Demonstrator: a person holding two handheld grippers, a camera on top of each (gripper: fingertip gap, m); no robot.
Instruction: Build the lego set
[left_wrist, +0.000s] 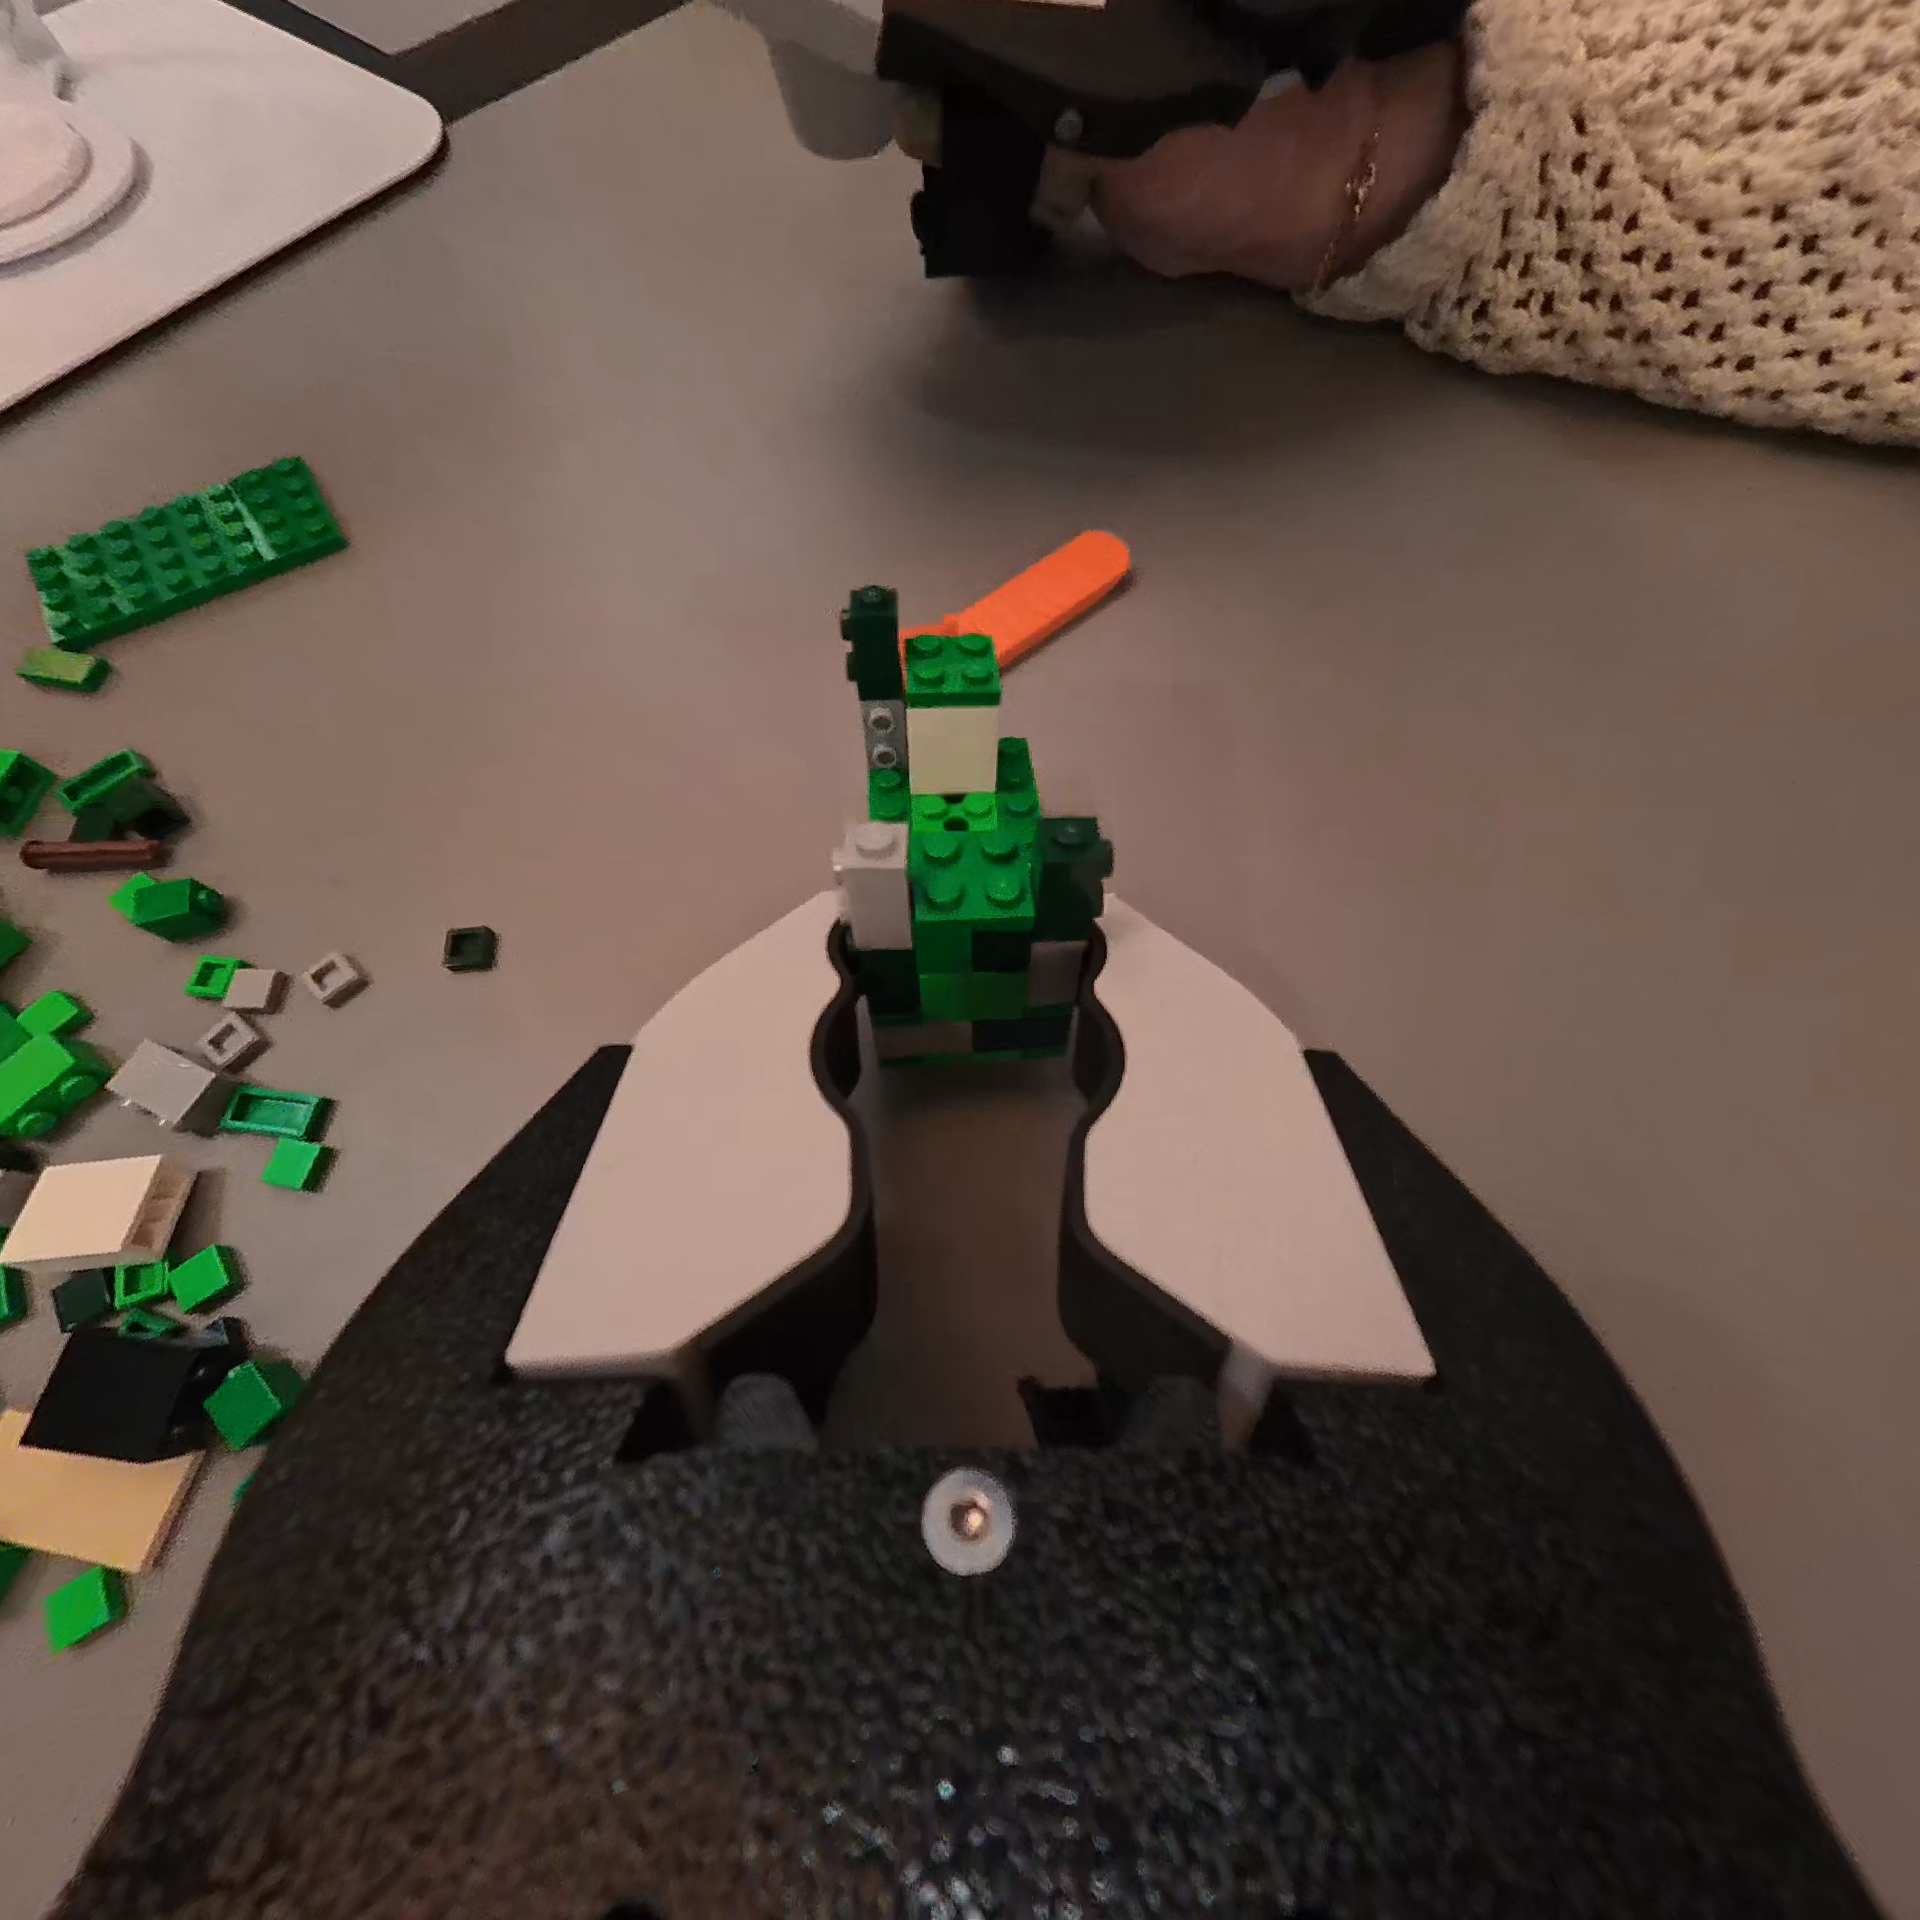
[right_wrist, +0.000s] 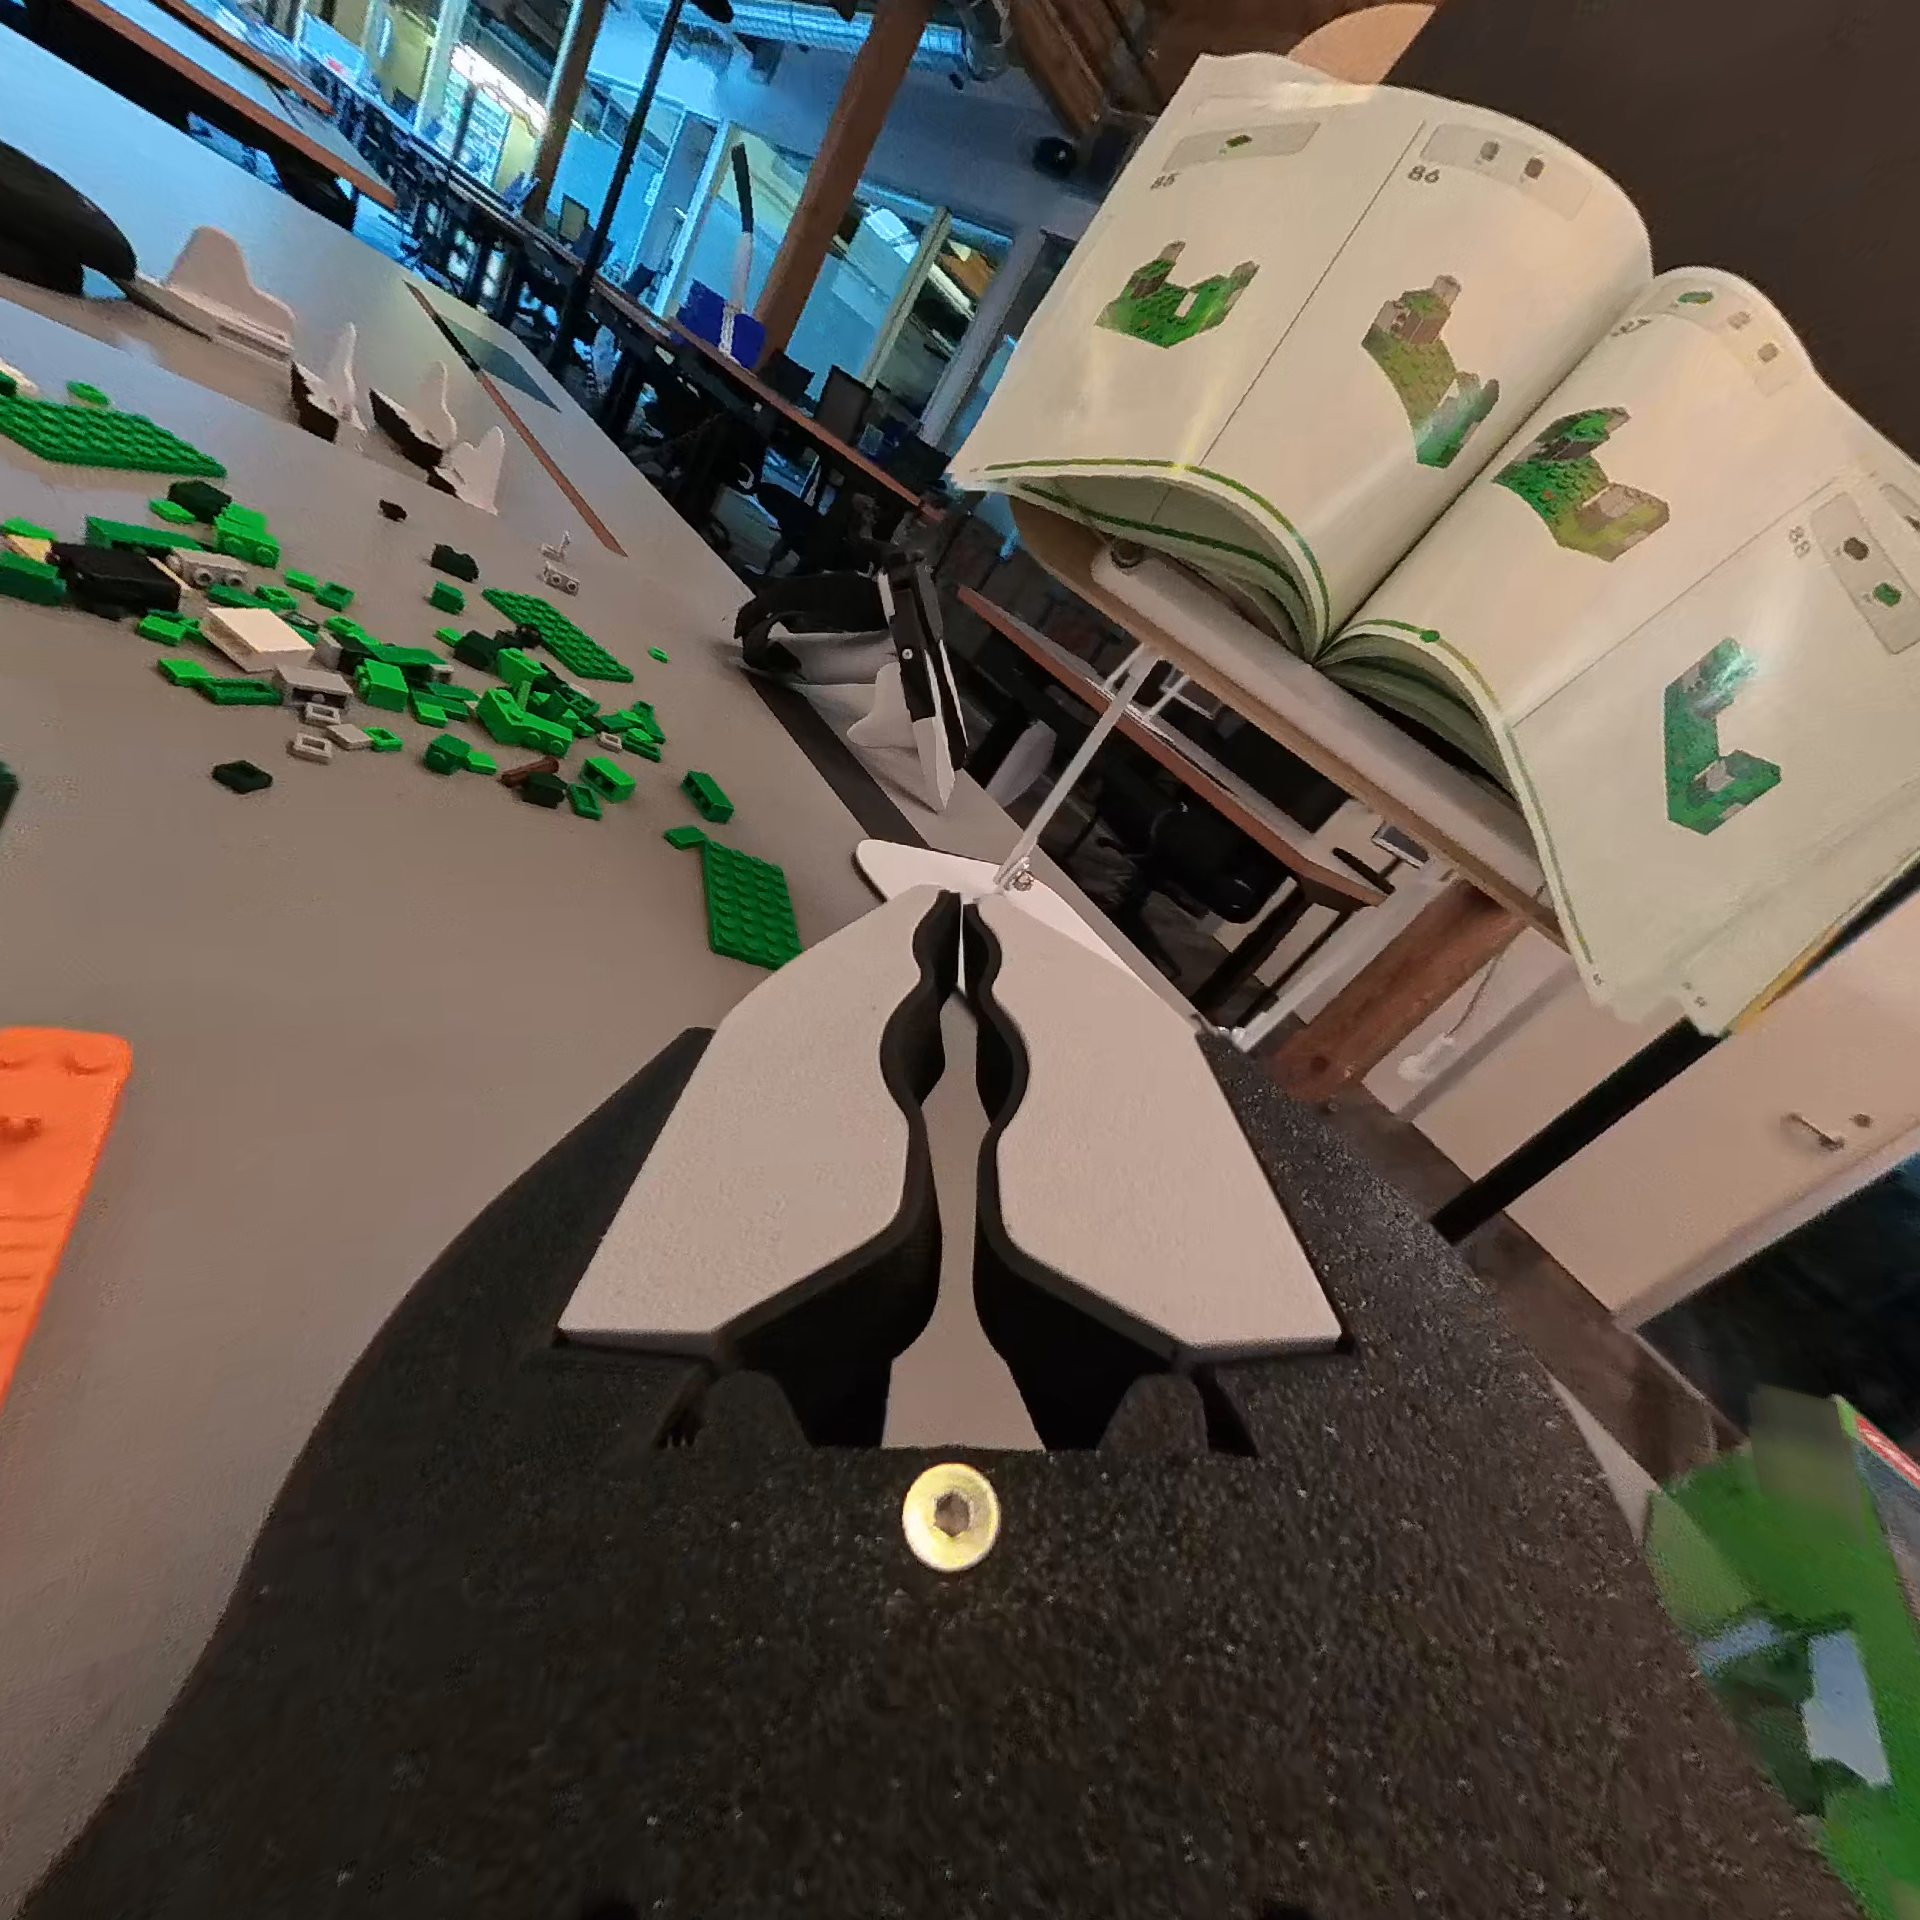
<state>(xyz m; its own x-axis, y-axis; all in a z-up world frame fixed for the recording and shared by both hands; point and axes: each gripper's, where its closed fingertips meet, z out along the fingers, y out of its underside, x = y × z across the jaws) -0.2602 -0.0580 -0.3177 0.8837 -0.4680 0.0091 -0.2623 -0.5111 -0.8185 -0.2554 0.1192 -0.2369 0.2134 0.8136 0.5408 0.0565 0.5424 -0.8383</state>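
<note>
My left gripper (left_wrist: 971, 961) reaches forward low over the grey tabletop (left_wrist: 1455, 831), its two white-faced fingers (left_wrist: 727, 1122) spread partway and pressed against either side of the small green, dark-green, white and grey lego model (left_wrist: 961, 883), which stands upright at the centre of the left wrist view, clamped at its base. Just behind the model, toward 12 o'clock, lies one flat orange plastic brick separator (left_wrist: 1049, 597). At 1 o'clock my other hand (left_wrist: 1247, 197), in a cream knitted sleeve (left_wrist: 1683, 208), rests on the table holding the black body of the second tool.

My right gripper (right_wrist: 961, 914) is tilted, pointing up and across the table edge, its fingers drawn almost together with only a thin slit between the tips; I see nothing between them.

No box or tray holds the parts; the loose lego pieces (left_wrist: 156, 1091) lie scattered straight on the table at 9 o'clock, mostly green with a few grey, white, black and tan ones, too many and too overlapped to count. One large flat green studded plate (left_wrist: 182, 551) lies at 10 o'clock. In the right wrist view, one open instruction booklet with pictured building steps (right_wrist: 1403, 436) sits on a raised stand at 1 o'clock, and a smaller green plate (right_wrist: 748, 899) lies near my fingertips at 11 o'clock.
</note>
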